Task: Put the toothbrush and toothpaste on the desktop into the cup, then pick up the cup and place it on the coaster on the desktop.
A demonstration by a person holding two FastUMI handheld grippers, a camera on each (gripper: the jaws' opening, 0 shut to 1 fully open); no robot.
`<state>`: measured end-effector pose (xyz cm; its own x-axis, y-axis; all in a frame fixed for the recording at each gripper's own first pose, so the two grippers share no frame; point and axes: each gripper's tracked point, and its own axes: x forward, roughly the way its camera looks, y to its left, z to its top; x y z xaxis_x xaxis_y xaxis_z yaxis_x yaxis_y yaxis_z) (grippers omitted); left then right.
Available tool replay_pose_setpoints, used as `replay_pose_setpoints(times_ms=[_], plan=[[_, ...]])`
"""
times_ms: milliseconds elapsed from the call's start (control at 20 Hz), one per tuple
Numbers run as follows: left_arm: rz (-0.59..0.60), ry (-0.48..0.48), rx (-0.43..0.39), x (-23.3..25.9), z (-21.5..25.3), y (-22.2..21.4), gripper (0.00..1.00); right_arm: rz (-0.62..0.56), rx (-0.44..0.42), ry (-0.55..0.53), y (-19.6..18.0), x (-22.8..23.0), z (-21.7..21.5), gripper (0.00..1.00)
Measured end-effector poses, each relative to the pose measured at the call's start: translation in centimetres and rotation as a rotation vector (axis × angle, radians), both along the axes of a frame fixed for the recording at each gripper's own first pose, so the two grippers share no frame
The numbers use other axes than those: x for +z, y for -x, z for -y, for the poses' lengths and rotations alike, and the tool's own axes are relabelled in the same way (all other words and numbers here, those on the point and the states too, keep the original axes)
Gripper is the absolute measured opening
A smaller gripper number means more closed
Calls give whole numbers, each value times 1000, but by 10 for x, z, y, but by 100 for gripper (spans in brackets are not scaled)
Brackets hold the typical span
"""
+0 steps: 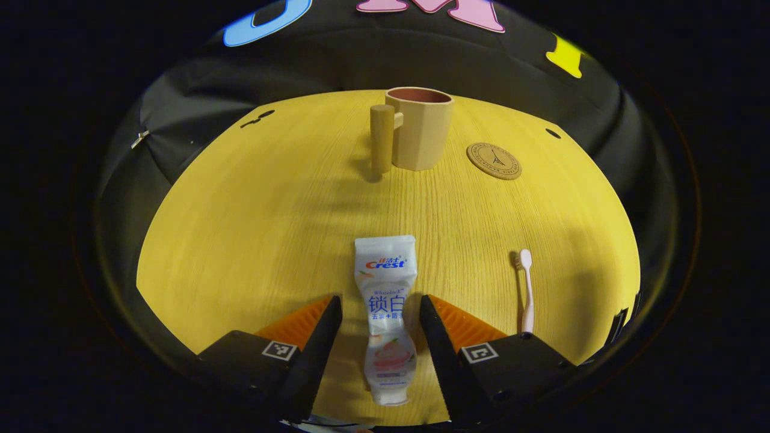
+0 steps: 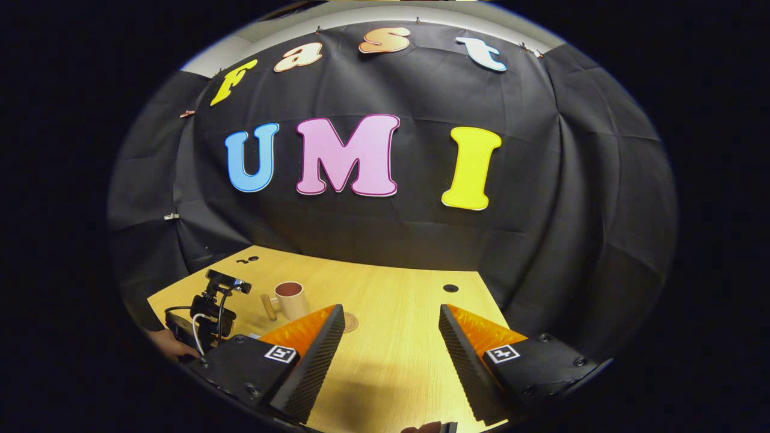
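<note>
A white toothpaste tube [image 1: 385,313] lies flat on the yellow wooden desktop [image 1: 271,228], pointing away from me. My left gripper [image 1: 380,304] is open around it, one finger on each side, with small gaps to the tube. A pink toothbrush [image 1: 526,288] lies to the right of the tube. At the back stands a beige cup [image 1: 421,127] with a wooden peg handle [image 1: 381,139], and a round cork coaster [image 1: 494,160] lies to its right. My right gripper [image 2: 391,316] hangs open above the desktop, empty. Far off sit the cup [image 2: 291,299] and coaster [image 2: 350,322].
In the right gripper view, the other gripper's body with its camera [image 2: 207,313] and a hand [image 2: 162,344] sit at the left edge of the desktop. A dark hole [image 2: 450,288] marks the desktop's far right. The black cloth wall [image 2: 541,228] closes the back.
</note>
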<state>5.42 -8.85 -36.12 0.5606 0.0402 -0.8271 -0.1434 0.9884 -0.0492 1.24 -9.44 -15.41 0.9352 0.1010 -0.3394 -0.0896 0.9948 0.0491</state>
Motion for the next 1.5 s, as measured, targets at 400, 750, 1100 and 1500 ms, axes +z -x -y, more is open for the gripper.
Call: replay_pose_setpoints(times_ms=[400,750,1100,1500], plan=[[-11,-10,-46,5,4,-7,36,-49,14,-52,-2,-22,-4,97],[-35,15,-118,6,5,-10,23,-105,36,-59,13,-33,-29,97],[0,84,-200,38,-4,17,20,-210,43,-73,33,-59,-83,97],[26,102,-197,71,-68,49,20,-419,60,-40,49,-125,-147,97]])
